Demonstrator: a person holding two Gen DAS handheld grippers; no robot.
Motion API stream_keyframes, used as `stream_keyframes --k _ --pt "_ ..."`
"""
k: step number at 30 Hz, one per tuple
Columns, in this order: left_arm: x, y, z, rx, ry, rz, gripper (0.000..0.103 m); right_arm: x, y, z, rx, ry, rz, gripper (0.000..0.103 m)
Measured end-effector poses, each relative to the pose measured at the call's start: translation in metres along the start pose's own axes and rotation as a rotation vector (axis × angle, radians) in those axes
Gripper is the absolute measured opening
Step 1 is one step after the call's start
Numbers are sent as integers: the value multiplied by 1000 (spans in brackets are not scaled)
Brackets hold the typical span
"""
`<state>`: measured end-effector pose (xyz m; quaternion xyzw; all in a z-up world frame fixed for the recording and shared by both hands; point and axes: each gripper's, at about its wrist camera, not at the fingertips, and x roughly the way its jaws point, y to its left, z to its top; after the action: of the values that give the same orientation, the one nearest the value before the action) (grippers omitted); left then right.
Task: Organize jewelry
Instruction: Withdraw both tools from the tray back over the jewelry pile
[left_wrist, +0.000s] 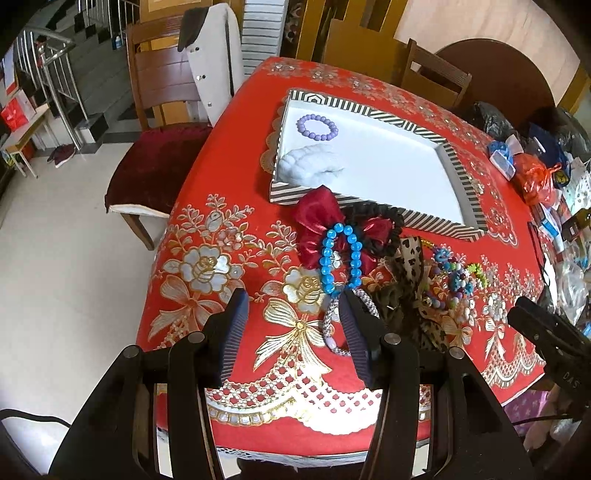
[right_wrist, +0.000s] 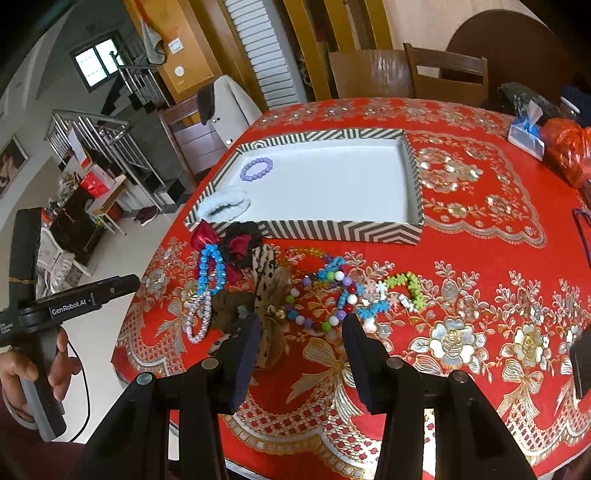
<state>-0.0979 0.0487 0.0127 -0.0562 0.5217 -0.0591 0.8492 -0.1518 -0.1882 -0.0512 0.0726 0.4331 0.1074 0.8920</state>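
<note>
Jewelry pile (right_wrist: 295, 291) by striped tray (right_wrist: 343, 229), green beads (right_wrist: 410, 284) — right view only

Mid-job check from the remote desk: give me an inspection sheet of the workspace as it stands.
Surface: table under a red floral tablecloth.
Job's things: striped tray holds a purple bead bracelet and a white scrunchie. In front of the tray, on the cloth: blue bead bracelet, silver bracelet, red bow scrunchie, leopard-print bow, multicolour bead strands.
Clutter: orange plastic bag and small packages at the table's far right.
Grippers: left gripper open, empty, near the silver bracelet; right gripper open, empty, near the bead strands.
Cables: black cable hanging from the left handle.
Surroundings: wooden chairs, staircase.
</note>
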Motion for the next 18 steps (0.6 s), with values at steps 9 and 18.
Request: stream_keyframes --k 9,18 --pt "12 17 4 -48 36 -9 50 16 -13 1 29 31 -26 44" --pt "22 24 8 -73 59 -23 50 29 -12 8 -3 46 -39 44"
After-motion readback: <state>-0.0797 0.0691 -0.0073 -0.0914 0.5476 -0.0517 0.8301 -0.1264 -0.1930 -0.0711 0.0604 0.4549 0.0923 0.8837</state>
